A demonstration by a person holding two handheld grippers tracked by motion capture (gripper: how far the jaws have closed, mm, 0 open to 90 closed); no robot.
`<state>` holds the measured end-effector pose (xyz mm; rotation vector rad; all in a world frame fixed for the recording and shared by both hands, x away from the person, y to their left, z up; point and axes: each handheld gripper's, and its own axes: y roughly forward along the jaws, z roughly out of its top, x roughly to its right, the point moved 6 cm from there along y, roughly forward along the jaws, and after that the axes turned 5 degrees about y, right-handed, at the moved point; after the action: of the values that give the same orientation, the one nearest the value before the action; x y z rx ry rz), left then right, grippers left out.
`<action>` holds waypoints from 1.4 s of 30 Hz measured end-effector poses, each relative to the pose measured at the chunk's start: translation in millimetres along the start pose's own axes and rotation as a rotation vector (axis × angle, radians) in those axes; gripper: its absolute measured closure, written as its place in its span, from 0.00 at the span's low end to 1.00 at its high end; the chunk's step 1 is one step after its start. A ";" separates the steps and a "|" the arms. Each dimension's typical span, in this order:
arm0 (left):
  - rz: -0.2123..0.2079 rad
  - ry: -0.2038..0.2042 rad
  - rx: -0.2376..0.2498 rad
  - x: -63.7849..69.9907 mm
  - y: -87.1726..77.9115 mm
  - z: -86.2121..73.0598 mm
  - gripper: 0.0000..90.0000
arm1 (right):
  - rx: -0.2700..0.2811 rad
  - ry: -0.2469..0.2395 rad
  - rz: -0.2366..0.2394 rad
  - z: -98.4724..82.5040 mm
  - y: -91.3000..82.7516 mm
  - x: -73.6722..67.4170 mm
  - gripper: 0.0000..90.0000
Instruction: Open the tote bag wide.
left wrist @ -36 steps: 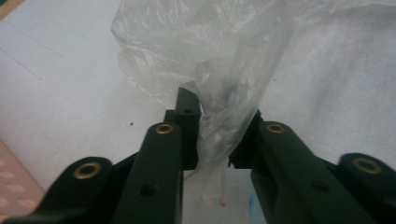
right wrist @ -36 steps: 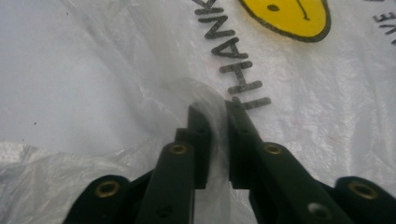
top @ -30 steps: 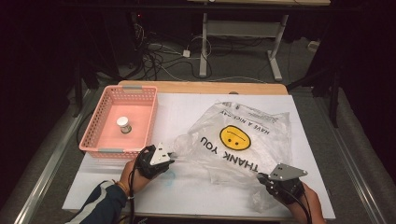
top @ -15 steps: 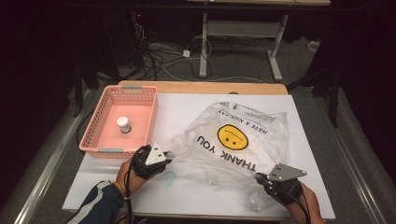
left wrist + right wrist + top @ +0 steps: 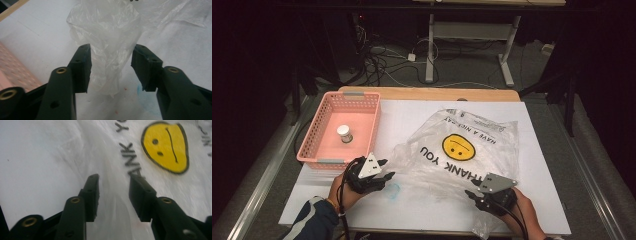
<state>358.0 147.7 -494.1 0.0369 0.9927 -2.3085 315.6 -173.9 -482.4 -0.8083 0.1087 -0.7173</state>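
At the far left of the white table sheet (image 5: 412, 120) sits a pink basket (image 5: 314, 137), its left rim close to the sheet's left edge and its near rim just beside the left gripper (image 5: 379, 170); a small white-lidded jar (image 5: 344, 133) stands alone on the basket floor, with bare floor all round it. The left gripper rests near the front edge of the sheet, and its jaws have just been opening: in the left gripper view they stand spread, with the crumpled handle end of the clear plastic bag (image 5: 110, 50) lying loose between them, the pads clear of it on both sides. A faint blue smudge (image 5: 393, 190) marks the sheet just right of that gripper, and from there bare white sheet runs along the front edge towards the other hand. The bag (image 5: 462, 155), printed with a yellow smiley face and THANK YOU, lies spread over the middle and right of the sheet, its far edge short of the wooden table edge (image 5: 427, 93) and its right edge short of the sheet's right border, which leaves a bare strip there. The right gripper (image 5: 474, 194) sits at the bag's near right corner, close to the front edge; its jaws have also just been opening and stand apart over a ridge of the plastic film (image 5: 115, 202), not pinching it.
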 end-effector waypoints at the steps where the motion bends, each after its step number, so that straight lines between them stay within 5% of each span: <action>1: 0.023 -0.002 0.006 -0.4 -1.2 0.3 0.43 | 0.000 -0.020 0.005 5.1 3.2 -2.6 0.62; 5: 0.051 -0.007 0.056 -1.5 -8.1 1.9 0.29 | -0.033 -0.116 0.027 31.9 19.3 -17.1 0.54; 11: 0.070 -0.006 0.072 -1.5 -18.5 -3.7 0.27 | -0.111 -0.189 0.038 47.9 41.0 -27.7 0.57; 17: 0.081 -0.025 0.074 -4.6 -29.7 -12.6 0.28 | -0.191 -0.234 0.016 50.9 64.9 -29.5 0.89; 20: 0.080 -0.023 0.090 -4.6 -35.7 -13.1 0.29 | -0.182 -0.218 0.026 55.1 70.6 -27.5 1.00; 23: 0.092 -0.034 0.132 -5.7 -44.2 -10.3 0.25 | -0.167 -0.191 0.013 60.1 72.1 -24.1 1.00; 30: 0.160 -0.066 0.178 -20.5 -62.4 -5.7 0.25 | -0.015 -0.114 -0.051 91.2 57.1 -0.7 1.00; 35: 0.224 -0.108 0.194 -46.0 -73.2 -0.7 0.24 | 0.079 -0.053 -0.098 113.8 52.1 24.9 1.00; 42: 0.257 -0.176 0.086 -99.0 -66.1 -0.7 0.24 | 0.147 0.012 -0.165 133.8 49.4 61.0 1.00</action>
<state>401.5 235.4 -426.4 -0.0034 0.7528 -2.0778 436.0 -105.3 -412.5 -0.6773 -0.0006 -0.8750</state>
